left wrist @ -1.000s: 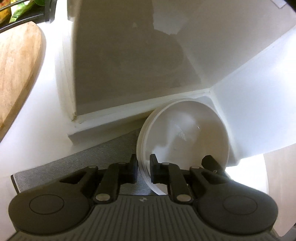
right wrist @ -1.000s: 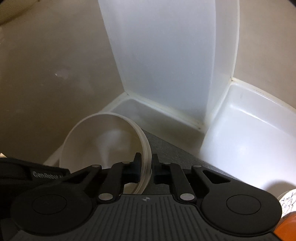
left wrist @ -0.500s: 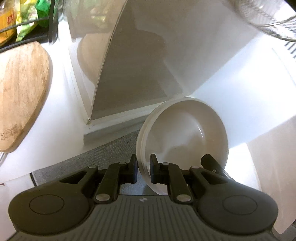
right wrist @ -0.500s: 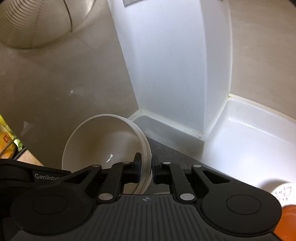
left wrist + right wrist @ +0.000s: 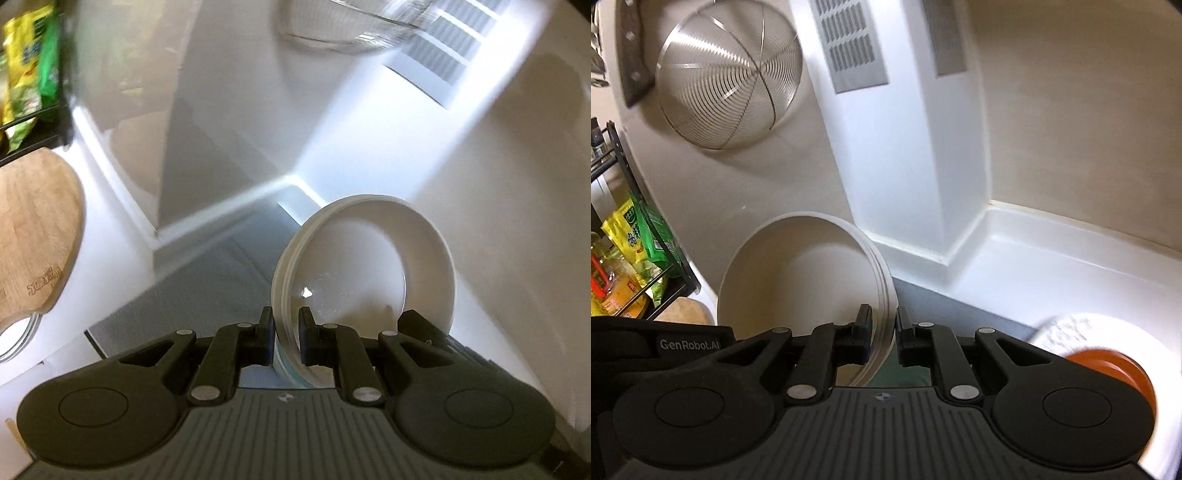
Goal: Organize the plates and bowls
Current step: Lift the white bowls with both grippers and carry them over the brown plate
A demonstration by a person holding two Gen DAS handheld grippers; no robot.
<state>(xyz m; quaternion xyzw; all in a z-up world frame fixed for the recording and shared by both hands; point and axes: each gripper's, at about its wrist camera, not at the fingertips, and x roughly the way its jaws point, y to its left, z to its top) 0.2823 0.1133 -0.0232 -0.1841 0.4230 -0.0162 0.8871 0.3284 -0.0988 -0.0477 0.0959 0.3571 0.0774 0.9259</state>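
Note:
A stack of nested white bowls (image 5: 354,266) hangs tilted in the air, held by both grippers at opposite rims. My left gripper (image 5: 287,332) is shut on the stack's left rim, one finger inside and one outside. At the far rim, one of the right gripper's fingers (image 5: 417,325) shows. In the right wrist view my right gripper (image 5: 884,330) is shut on the right rim of the same bowls (image 5: 798,273). The left gripper's black body (image 5: 665,343) fills the lower left there.
A grey mat (image 5: 207,288) lies on the white counter below. A wooden board (image 5: 33,236) lies at the left beside a black rack of food packets (image 5: 631,240). A wire strainer (image 5: 727,81) hangs on the wall. Orange dishes (image 5: 1108,365) and a patterned plate (image 5: 1071,328) sit at the right.
Both grippers have risen together with the bowl stack, away from the mat and the corner. The strainer and wall vents have come into view.

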